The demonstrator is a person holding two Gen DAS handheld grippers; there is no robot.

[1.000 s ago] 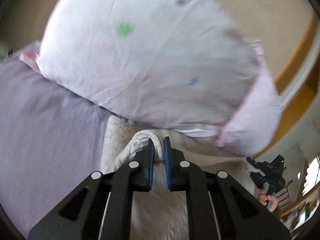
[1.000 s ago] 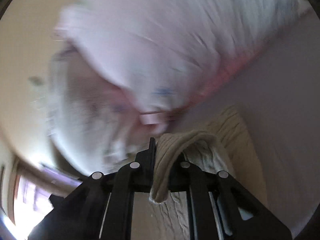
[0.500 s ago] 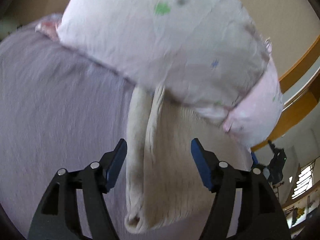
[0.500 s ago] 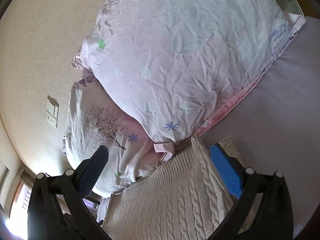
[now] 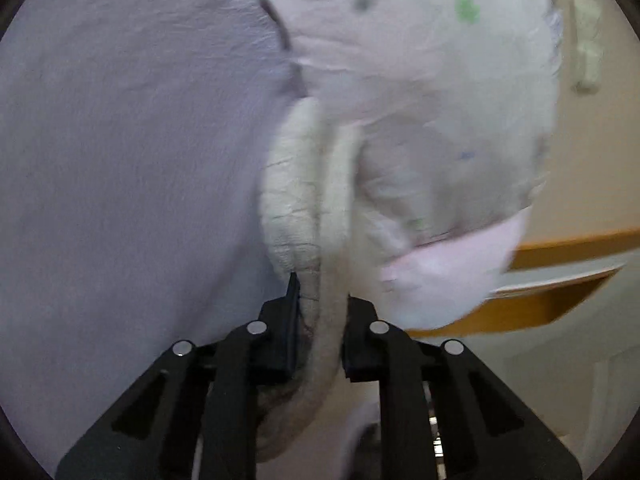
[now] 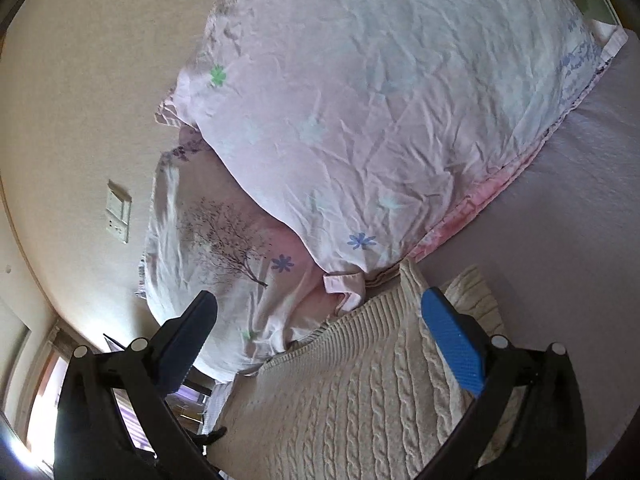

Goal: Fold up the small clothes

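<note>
A cream cable-knit sweater [image 6: 360, 392] lies on a lilac bedsheet [image 6: 568, 208], its far edge against the pillows. In the left wrist view my left gripper [image 5: 320, 300] is shut on a folded edge of the sweater [image 5: 296, 200], and the knit hangs down between the fingers. My right gripper [image 6: 316, 320] is open and empty, its fingers spread above the sweater's ribbed edge.
Two pale pink flowered pillows [image 6: 380, 100] are stacked at the head of the bed against a beige wall [image 6: 80, 80] with a switch plate [image 6: 118, 212]. A wooden ledge [image 5: 560, 280] shows to the right in the left wrist view.
Both grippers let go of the sweater half a second ago. Since then my left gripper has shut on a folded sweater edge again, while the right stays open.
</note>
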